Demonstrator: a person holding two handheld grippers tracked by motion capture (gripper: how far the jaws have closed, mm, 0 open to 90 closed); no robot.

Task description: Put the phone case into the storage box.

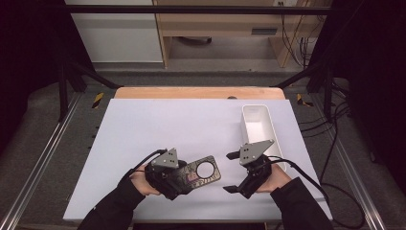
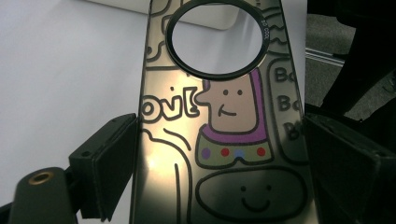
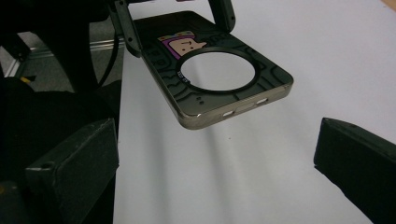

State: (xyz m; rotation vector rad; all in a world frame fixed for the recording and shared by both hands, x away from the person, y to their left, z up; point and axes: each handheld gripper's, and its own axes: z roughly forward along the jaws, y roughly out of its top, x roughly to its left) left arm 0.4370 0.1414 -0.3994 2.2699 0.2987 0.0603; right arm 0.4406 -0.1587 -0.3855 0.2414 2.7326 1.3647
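The left gripper [image 1: 184,178] has its fingers [image 2: 109,163] clamped on the sides of a dark shiny phone case [image 2: 224,140] with cartoon faces, a round hole and letters like "ovl" and "Bo". The right gripper [image 1: 233,171] has its fingers [image 3: 74,172] wide apart, near the case. Just past them sits a white oblong plastic bin [image 1: 258,125] with nothing inside, on the white desk [image 1: 167,124].

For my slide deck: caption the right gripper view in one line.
Left gripper holds a cartoon-printed phone case above the white table; right gripper waits, open.

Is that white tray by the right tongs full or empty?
Empty: in the high view the white tray shows bare white inside. The phone case sits gripped in the left tongs.
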